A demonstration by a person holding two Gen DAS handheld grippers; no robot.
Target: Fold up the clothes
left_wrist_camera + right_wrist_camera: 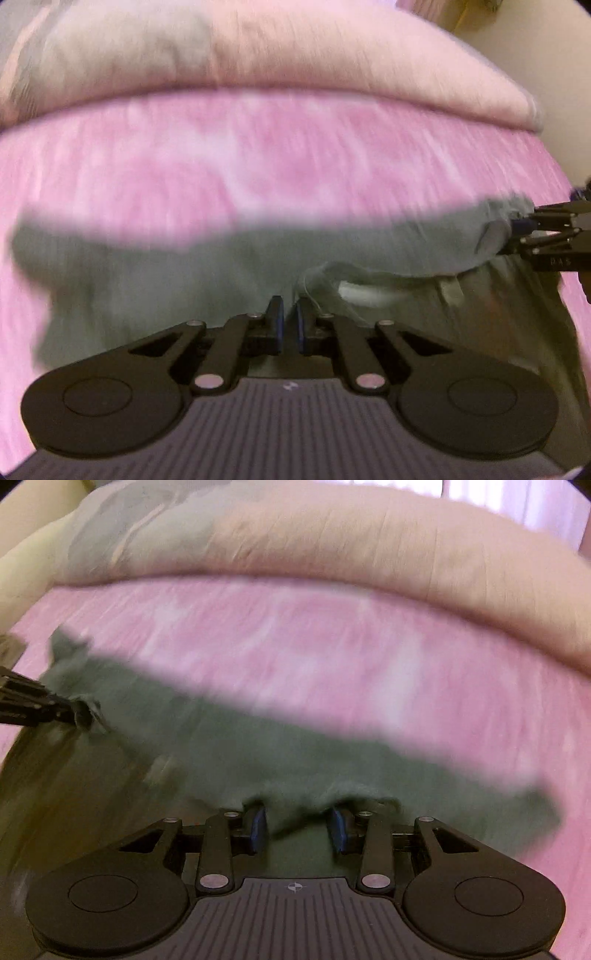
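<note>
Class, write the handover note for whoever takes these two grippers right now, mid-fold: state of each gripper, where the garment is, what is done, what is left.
Left gripper: fingers nearly together, pinching the near edge of the grey-green garment.
Right gripper: fingers apart, with a fold of the same edge bunched between them; a firm grip is not evident.
Garment: stretched between both grippers over the pink bedspread, with a beige pillow beyond. The pictures are motion-blurred.
Done: edge taken at two points.
Left: no finished fold shows; secure the right grip, fold over, lay flat.
</note>
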